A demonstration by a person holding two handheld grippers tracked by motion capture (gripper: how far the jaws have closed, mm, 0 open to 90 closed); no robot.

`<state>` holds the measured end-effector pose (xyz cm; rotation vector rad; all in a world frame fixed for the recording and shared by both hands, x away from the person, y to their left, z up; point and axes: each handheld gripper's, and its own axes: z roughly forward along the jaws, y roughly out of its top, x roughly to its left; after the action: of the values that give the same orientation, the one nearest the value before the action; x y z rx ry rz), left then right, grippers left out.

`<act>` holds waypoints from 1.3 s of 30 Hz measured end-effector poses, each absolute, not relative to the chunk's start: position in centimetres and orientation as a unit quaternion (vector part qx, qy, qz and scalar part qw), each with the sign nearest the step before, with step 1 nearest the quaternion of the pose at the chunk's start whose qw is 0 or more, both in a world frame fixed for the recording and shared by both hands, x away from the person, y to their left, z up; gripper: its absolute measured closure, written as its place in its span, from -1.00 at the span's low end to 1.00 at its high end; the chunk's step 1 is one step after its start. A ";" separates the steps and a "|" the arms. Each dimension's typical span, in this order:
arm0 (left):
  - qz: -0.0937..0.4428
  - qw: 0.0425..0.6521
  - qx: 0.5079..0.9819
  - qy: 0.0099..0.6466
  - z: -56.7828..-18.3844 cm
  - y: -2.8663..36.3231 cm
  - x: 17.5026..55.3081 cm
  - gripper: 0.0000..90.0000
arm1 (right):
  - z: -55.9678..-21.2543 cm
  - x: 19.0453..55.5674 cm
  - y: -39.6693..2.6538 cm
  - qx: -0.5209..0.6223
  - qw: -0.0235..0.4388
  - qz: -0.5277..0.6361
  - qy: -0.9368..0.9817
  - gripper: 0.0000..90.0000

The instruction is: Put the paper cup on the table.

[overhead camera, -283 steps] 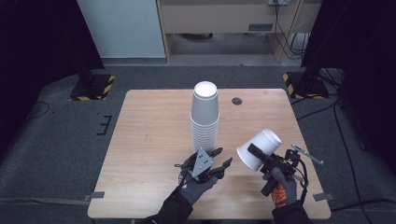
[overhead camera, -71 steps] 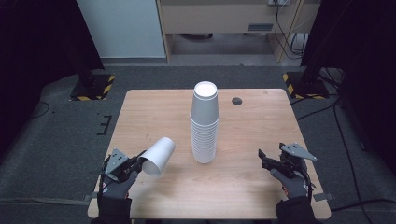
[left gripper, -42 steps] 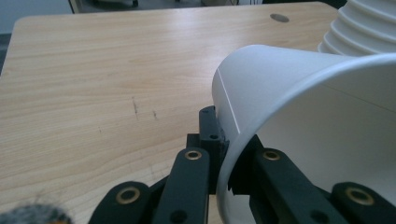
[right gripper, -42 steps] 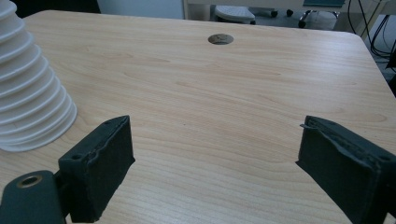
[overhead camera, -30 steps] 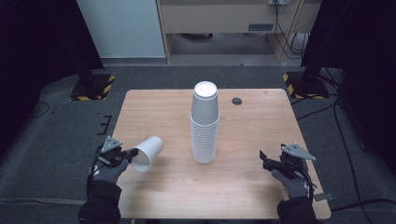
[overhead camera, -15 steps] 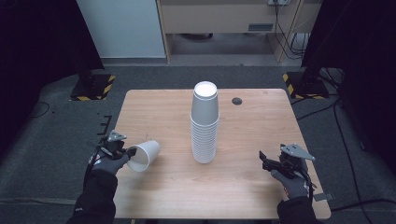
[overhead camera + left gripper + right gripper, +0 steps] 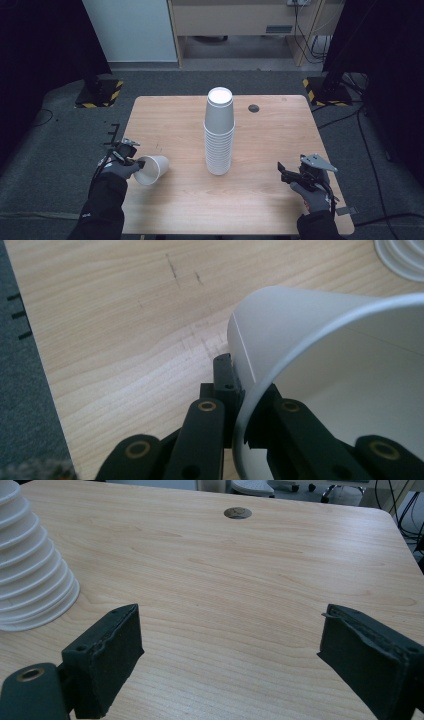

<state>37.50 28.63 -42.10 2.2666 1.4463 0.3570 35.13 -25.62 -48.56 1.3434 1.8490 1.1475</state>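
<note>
A single white paper cup (image 7: pixel 152 169) lies tilted near the table's left edge, its mouth turned toward the person. My left gripper (image 7: pixel 134 161) is shut on the cup's rim. In the left gripper view the black jaws pinch the rim wall, one inside and one outside, at my left gripper (image 7: pixel 242 407), and the cup (image 7: pixel 325 355) hangs over the wood. A tall stack of white cups (image 7: pixel 219 135) stands upside down at the table's middle. My right gripper (image 7: pixel 284 175) rests at the near right with its jaws wide apart and nothing between them (image 7: pixel 230 650). The stack's base (image 7: pixel 30 580) shows to its left.
The wooden table (image 7: pixel 270 220) has a small round dark grommet (image 7: pixel 254 108) at its far right, seen too in the right gripper view (image 7: pixel 237 513). Grey carpet surrounds the table, with a dark edge strip (image 7: pixel 20 390) beside the left hand.
The left hand and its cup have drifted a little to the left and the forearm has swung outward. The right gripper has stayed still and open.
</note>
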 end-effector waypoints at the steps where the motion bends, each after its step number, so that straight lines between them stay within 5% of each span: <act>1: 0.122 0.205 0.819 0.523 -42.0 28.6 37.6 0.92 | -48.6 35.1 -25.6 0.503 0.289 0.430 0.692 -0.78; 39: -0.006 0.050 0.826 0.562 -42.0 29.1 38.4 0.90 | -48.6 35.1 -25.6 0.499 0.283 0.431 0.697 -0.78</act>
<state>38.43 29.10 -42.02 2.5143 1.7119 -0.0191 35.13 -25.57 -48.64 1.3364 1.8648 1.1536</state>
